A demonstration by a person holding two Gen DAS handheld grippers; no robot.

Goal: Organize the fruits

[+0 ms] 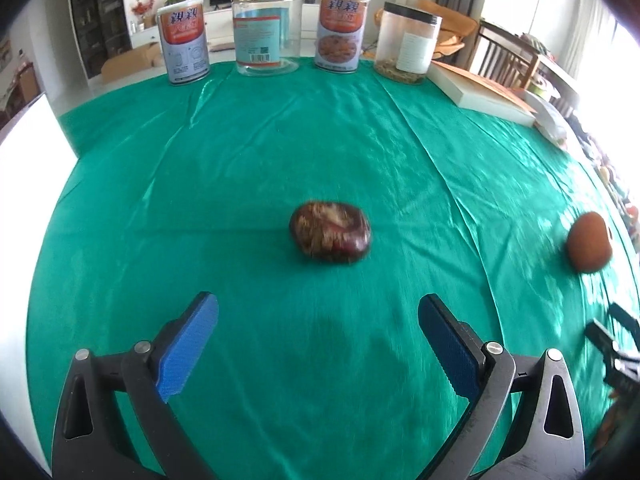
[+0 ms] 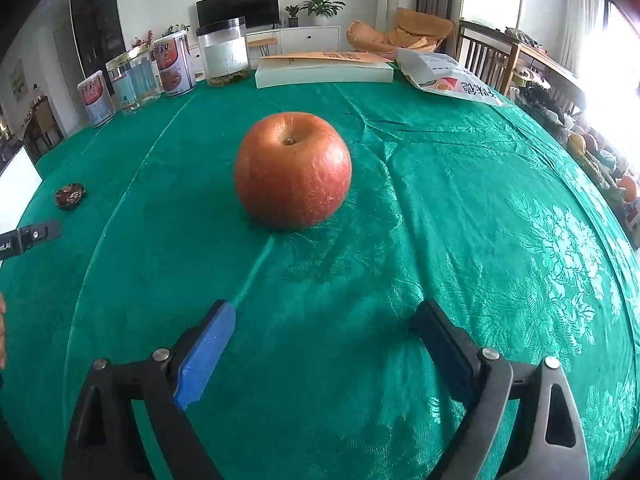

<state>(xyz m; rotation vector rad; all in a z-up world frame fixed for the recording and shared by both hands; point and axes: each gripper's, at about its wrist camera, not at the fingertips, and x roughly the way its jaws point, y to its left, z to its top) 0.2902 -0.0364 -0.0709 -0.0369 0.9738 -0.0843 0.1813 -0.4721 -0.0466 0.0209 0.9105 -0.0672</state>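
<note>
A red apple [image 2: 293, 170] stands stem-up on the green tablecloth [image 2: 440, 220], a short way ahead of my right gripper [image 2: 324, 312], whose jaws stand wide apart with nothing between them. A small dark brown-red fruit [image 1: 330, 233] lies on the cloth ahead of my left gripper [image 1: 318, 308], which is open and empty too. The apple [image 1: 589, 242] also shows at the right edge of the left wrist view, and the dark fruit [image 2: 70, 196] at the far left of the right wrist view. Part of the left gripper [image 2: 30, 236] pokes in there.
Along the table's far edge stand two printed cans [image 1: 184, 46] [image 1: 340, 32], a clear jar with a gold lid [image 1: 266, 30] and a black-lidded jar [image 1: 408, 46]. A flat white box [image 2: 324, 70] and a snack bag [image 2: 448, 76] lie at the back right. Chairs stand beyond.
</note>
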